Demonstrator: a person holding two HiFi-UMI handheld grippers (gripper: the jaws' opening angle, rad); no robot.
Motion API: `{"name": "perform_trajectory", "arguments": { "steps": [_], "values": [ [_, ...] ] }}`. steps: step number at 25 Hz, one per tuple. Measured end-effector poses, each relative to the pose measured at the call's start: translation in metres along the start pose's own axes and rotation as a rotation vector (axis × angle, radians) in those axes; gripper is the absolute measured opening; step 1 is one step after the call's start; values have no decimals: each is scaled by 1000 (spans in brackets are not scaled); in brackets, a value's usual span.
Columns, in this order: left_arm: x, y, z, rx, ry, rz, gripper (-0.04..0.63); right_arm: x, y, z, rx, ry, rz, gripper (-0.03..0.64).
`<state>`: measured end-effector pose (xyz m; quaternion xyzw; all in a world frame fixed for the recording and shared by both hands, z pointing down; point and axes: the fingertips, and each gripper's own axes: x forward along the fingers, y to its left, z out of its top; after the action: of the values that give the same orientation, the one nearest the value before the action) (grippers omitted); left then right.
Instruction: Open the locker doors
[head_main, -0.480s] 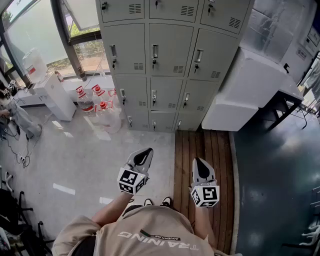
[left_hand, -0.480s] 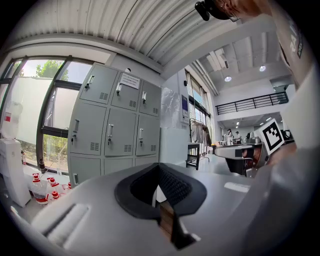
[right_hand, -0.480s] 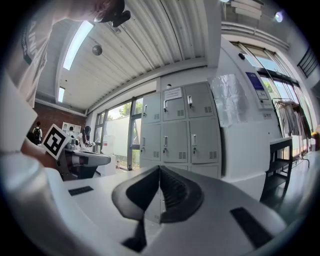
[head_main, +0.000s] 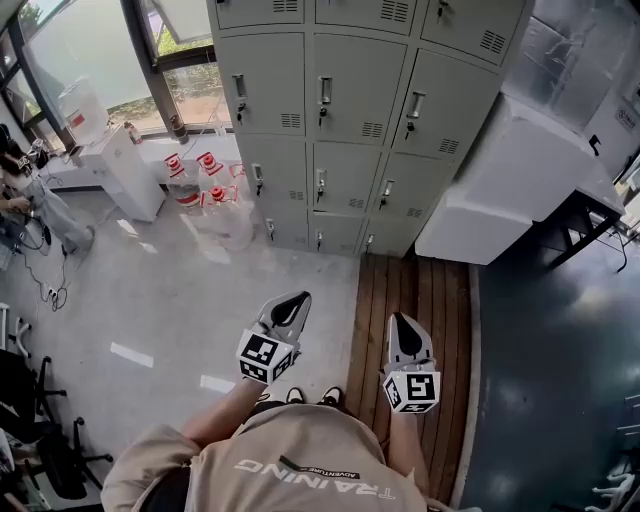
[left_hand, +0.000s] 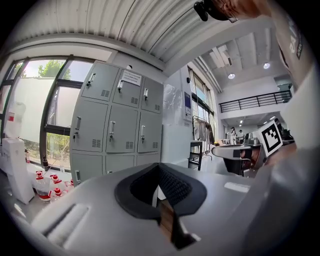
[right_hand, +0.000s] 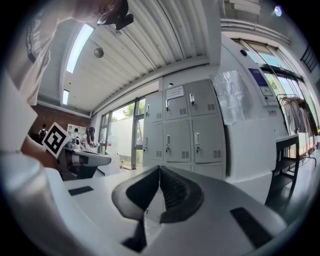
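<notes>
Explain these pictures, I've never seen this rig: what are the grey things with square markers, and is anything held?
No robot: a person carries a hand-held gripper in each hand. One picture comes from a camera on the person's head, looking down at the left hand-held gripper and the right hand-held gripper. The other two come from cameras riding on each, looking along its jaws. Both pairs of jaws are shut, holding nothing. Ahead stand the lockers, doors closed; water bottles stand beside them.
</notes>
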<state>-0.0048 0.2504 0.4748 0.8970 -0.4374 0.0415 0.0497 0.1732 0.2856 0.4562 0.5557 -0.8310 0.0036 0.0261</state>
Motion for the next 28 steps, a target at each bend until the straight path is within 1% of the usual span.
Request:
{"name": "perform_trajectory", "arguments": {
  "steps": [4,9,11,18,24,28],
  "values": [
    [7,-1,1,4,4,20,7,5,-8,-5,-16,13,12,11],
    [19,-6,0,-3,10,39,8,13,-19,-20,-3,33,40,11],
    [25,-8,-2,-13,11,37,8,16,-25,-25,10,42,46,11],
    [50,2,3,-8,-4,11,8,42,-33,-31,16,62,55,11],
    [73,39,0,-24,-3,-17,8,84,-27,-26,10,62,64,11],
    [90,67,10,-19,-10,-57,8,118,-29,-11,-12,56,35,11]
  ]
}}
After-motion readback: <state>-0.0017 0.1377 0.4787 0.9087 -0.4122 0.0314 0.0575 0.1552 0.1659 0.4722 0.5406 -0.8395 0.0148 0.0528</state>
